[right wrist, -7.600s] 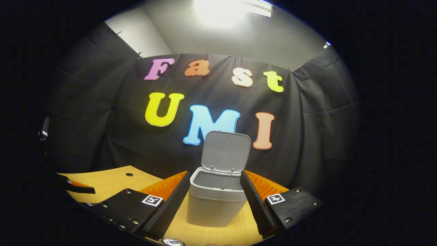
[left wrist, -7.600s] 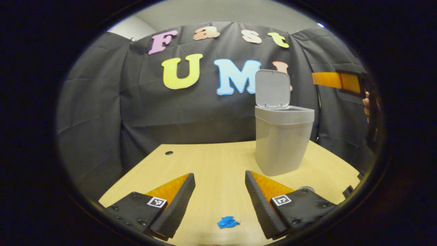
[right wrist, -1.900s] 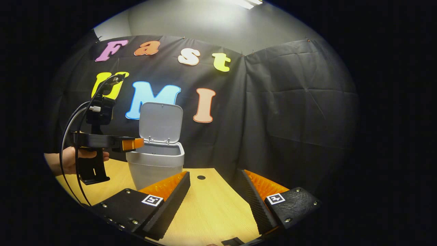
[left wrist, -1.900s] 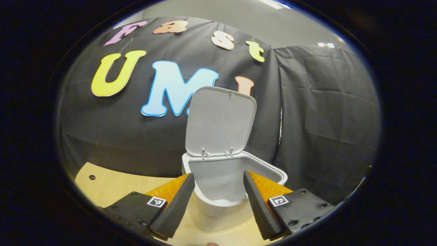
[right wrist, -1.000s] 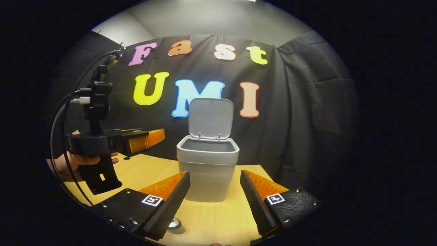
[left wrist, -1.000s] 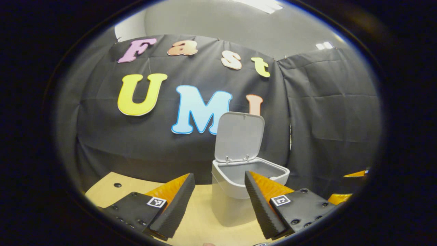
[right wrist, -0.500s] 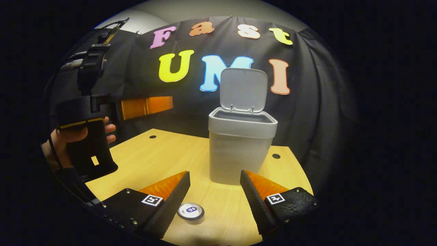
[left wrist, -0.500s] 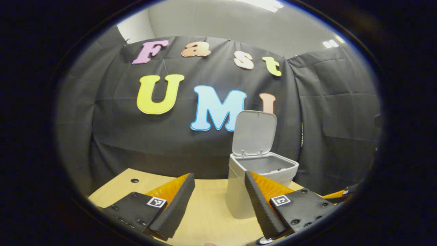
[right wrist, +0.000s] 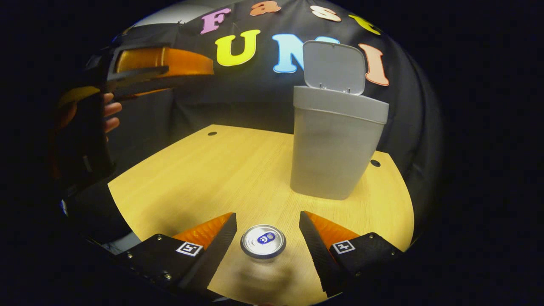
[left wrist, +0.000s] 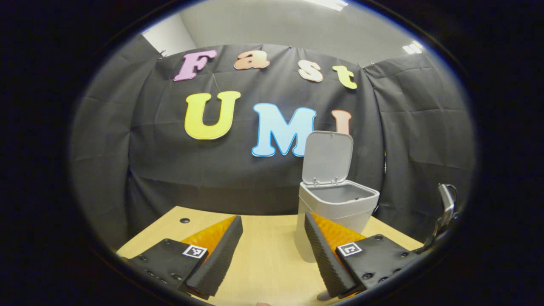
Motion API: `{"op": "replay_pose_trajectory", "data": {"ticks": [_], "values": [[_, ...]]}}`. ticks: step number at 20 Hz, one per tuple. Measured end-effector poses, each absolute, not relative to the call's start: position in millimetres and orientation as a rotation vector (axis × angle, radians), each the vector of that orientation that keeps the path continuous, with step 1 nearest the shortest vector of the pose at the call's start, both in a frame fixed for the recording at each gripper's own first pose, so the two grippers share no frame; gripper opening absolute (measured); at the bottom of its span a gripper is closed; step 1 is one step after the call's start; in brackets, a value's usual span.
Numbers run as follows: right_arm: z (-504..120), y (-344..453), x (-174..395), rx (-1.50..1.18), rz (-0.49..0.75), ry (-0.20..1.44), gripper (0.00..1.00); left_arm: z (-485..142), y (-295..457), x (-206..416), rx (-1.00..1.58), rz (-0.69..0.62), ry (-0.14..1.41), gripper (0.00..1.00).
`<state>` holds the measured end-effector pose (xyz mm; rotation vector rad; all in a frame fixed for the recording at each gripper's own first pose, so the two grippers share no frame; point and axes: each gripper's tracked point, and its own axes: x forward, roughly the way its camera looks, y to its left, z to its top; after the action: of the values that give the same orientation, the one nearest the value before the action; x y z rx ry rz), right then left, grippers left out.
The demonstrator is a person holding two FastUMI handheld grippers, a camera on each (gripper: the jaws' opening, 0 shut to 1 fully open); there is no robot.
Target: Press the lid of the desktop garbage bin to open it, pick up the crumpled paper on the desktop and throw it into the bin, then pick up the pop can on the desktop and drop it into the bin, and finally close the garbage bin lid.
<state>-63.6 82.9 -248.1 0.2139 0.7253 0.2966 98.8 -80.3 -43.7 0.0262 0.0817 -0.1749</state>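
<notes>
One pop can (right wrist: 263,241) stands upright on the wooden desktop (right wrist: 204,178), seen from above in the right gripper view; its silver top carries a blue pull tab, and no brand or writing on it can be made out. The can sits between the two fingers of the right gripper (right wrist: 267,238), which are spread wide, with a gap on each side, so neither finger touches it. Each finger mount bears one small square black-and-white marker, two in all; their pattern is not readable as text.

Farther back on the same desktop stands one grey garbage bin (right wrist: 333,144), well apart from the can and to its right. Its lid (right wrist: 333,68) is raised upright at the rear hinge, leaving the mouth uncovered. No label shows on the bin's wall. Two small dark holes mark the desktop, one far left of the bin and one just beside its right base.

At the upper left of the right gripper view the left gripper hangs above the table edge, held by a hand (right wrist: 108,114) whose fingers curl around its dark grip.

In the left gripper view the left gripper (left wrist: 272,250) holds nothing, its fingers parted over bare desktop (left wrist: 263,263). The bin (left wrist: 335,212) stands ahead and slightly right, partly behind the right-hand finger, lid (left wrist: 327,157) up. A cabled device shows at the right edge.
</notes>
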Motion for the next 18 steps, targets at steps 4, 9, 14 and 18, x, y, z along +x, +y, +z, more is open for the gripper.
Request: {"op": "replay_pose_trajectory", "data": {"ticks": [4, 9, 14, 18], "values": [[-268, 89, -66, 0.191, 0.321, 0.779, 0.95, -45, -75, 89, 0.053, -0.170, 0.089, 0.96], [-282, 98, -72, 0.183, 0.336, 0.826, 0.95, -40, -74, 85, 0.053, -0.168, 0.090, 0.96], [-292, 101, -76, 0.198, 0.341, 0.854, 0.86, -46, -78, 83, 0.044, -0.172, 0.106, 0.95], [-287, 98, -77, 0.191, 0.340, 0.845, 0.84, -49, -78, 81, 0.032, -0.167, 0.112, 0.96]]}}
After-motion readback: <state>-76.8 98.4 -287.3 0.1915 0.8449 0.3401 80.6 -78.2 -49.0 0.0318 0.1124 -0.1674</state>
